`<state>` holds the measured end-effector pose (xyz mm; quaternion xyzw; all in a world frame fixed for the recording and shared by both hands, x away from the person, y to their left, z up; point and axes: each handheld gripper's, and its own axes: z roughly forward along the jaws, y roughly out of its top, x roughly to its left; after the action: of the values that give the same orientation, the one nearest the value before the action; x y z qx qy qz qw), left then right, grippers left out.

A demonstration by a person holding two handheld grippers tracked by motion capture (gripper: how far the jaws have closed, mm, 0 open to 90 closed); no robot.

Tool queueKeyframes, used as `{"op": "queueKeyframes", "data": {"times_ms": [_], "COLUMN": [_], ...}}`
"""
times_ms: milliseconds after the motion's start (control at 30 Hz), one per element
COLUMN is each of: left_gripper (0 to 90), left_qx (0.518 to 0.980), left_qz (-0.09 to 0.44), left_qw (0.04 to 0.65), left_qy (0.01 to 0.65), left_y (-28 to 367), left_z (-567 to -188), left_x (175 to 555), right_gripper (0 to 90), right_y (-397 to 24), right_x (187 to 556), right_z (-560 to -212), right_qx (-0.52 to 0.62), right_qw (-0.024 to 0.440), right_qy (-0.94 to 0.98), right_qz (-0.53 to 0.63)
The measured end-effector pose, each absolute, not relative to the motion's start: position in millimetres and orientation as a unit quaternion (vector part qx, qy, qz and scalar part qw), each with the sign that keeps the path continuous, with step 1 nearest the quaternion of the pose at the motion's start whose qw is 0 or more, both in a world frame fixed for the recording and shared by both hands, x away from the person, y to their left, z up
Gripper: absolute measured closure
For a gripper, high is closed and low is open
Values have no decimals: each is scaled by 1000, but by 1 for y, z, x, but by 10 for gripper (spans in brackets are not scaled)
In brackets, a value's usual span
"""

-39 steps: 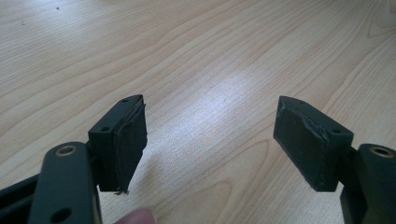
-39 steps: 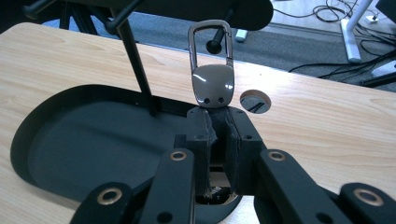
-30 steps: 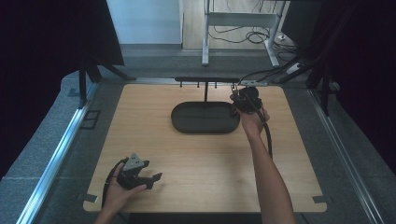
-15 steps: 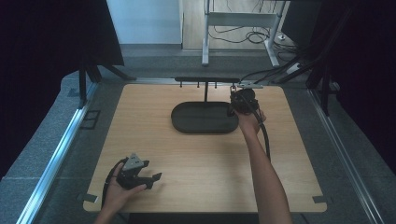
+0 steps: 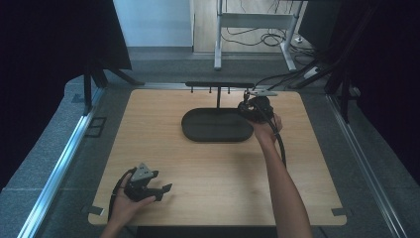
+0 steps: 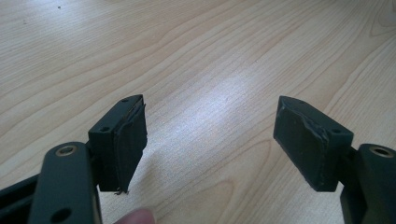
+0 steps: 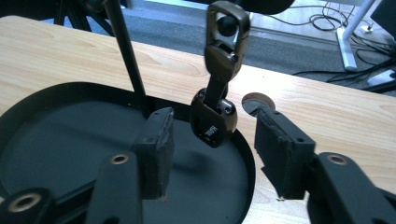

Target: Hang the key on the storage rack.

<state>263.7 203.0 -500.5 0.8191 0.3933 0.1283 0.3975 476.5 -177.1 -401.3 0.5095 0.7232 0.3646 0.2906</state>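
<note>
1. So the right hand-held gripper (image 7: 210, 154) is up at the far right end of the black stand (image 5: 218, 85), and its jaws have just been opening; they now stand fairly wide with the key fob (image 7: 214, 119) hanging between them, neither pad touching it as far as I can see.

2. The key fob hangs by its carabiner clip (image 7: 227, 32) from a peg (image 7: 227, 23) under the stand's crossbar, dangling just above the rim of the oval tray base (image 7: 46, 93); looks hung to me, so the risk is mostly about leaving cleanly.

3. Biggest worry: the fob sits closer to the left pad (image 7: 156, 140); pull the gripper back at a slant and that pad could catch the fob, swing it, maybe lift the clip off the peg; then it drops into the tray or onto the worktop (image 5: 208, 173).

4. The clip seems to sit on a small knob-ended peg; I can't tell how deep it's seated, so even a light bump might undo it.

5. The upright post (image 7: 128, 56) is just beside the jaws too; a sideways retreat could knock it and shake the whole stand.

6. The left hand-held gripper (image 5: 161, 191) rests wide open and empty near the front left of the worktop; well apart, no trouble there.
</note>
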Motion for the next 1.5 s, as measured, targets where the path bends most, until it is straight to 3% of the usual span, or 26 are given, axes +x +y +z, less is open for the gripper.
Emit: {"op": "queueKeyframes", "data": {"times_ms": [800,1500], "left_gripper": [262,262], "left_qx": [822,827], "left_qz": [129,128], "left_qw": [393,387], "left_qy": [391,388], "left_y": [199,193], "left_z": [-502,-505], "left_x": [263,262], "right_gripper": [440,446], "right_y": [-187,-208], "right_x": [415,328], "right_z": [-399,-448], "right_qx": [442,371], "right_qw": [271,212], "right_qy": [758,796], "right_qz": [394,428]}}
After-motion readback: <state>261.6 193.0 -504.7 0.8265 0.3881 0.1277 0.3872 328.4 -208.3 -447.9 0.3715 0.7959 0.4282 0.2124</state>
